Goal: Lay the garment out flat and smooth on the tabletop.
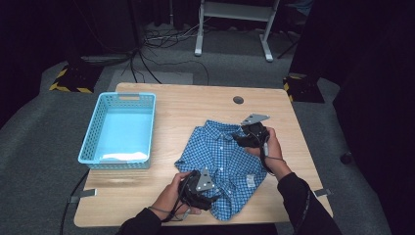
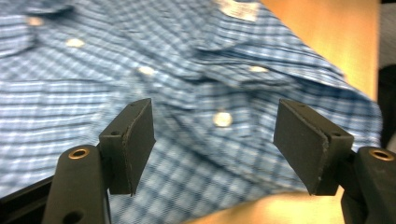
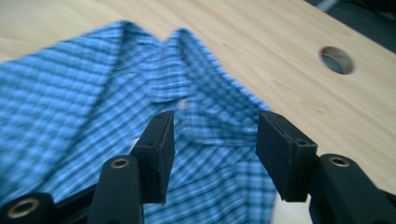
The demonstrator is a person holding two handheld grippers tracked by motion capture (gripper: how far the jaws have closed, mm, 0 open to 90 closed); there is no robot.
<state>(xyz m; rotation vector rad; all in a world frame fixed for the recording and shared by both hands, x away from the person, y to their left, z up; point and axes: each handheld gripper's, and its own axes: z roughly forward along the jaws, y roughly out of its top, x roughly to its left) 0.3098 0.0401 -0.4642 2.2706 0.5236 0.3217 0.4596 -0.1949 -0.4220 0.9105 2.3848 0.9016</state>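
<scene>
A blue checked shirt (image 1: 222,164) lies folded on the wooden table (image 1: 195,103), right of the middle, with its collar toward the far side. My left gripper (image 1: 211,199) hovers at the shirt's near left corner. In the left gripper view its jaws (image 2: 212,112) stand wide apart above the buttoned front (image 2: 187,56), with nothing between them. My right gripper (image 1: 238,137) is at the shirt's far right, by the collar. In the right gripper view it (image 3: 215,119) is open just above the collar area (image 3: 70,93), and its pads are clear of the cloth.
A light blue plastic basket (image 1: 93,132) stands on the table's left half with something white at its near end. A round cable hole (image 1: 238,100) sits near the table's far edge. Cables and a desk frame lie on the floor beyond.
</scene>
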